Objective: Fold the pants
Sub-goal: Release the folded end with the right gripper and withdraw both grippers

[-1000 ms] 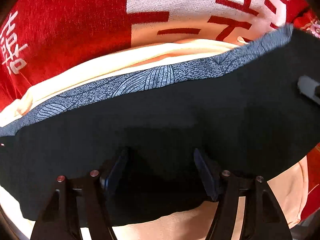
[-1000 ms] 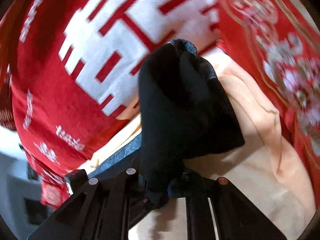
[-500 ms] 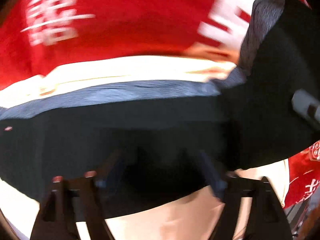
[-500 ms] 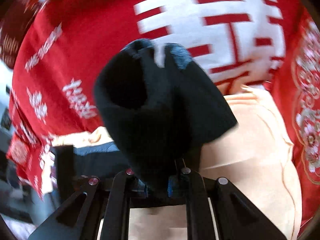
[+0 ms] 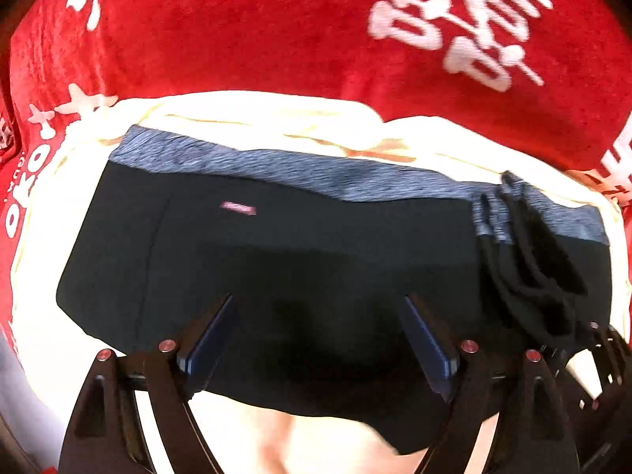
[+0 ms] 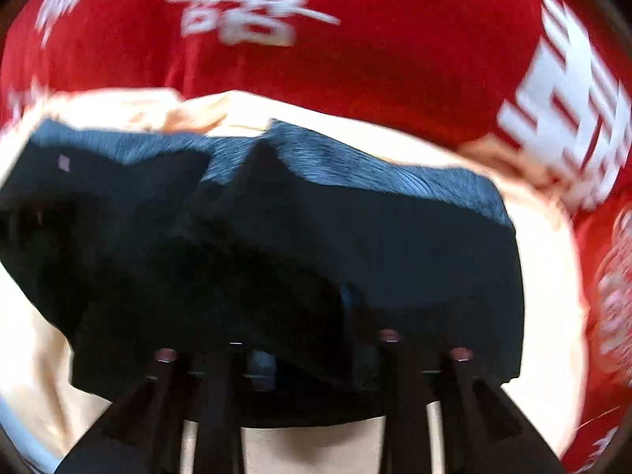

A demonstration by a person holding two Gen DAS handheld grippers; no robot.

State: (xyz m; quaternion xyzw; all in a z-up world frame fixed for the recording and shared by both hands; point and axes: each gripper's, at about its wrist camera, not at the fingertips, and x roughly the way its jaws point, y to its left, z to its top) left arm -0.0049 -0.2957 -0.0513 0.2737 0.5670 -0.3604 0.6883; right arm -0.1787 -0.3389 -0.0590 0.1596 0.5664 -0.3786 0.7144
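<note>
The black pants (image 5: 316,260) are lying folded on a cream cloth (image 5: 43,237) that's sitting on a red blanket with white characters (image 5: 245,31), grey-blue waistband (image 5: 300,170) running along the 12 o'clock edge. The left gripper (image 5: 318,339) is hovering over the near edge, fingers (image 5: 209,335) spread wide and gripping nothing. At 3 o'clock the right gripper (image 5: 568,339) is pinching a bunched fold. The right wrist view is blurry: pants (image 6: 375,237) are covering the gripper (image 6: 312,351), fingers looking apart there, so honestly can't tell.
</note>
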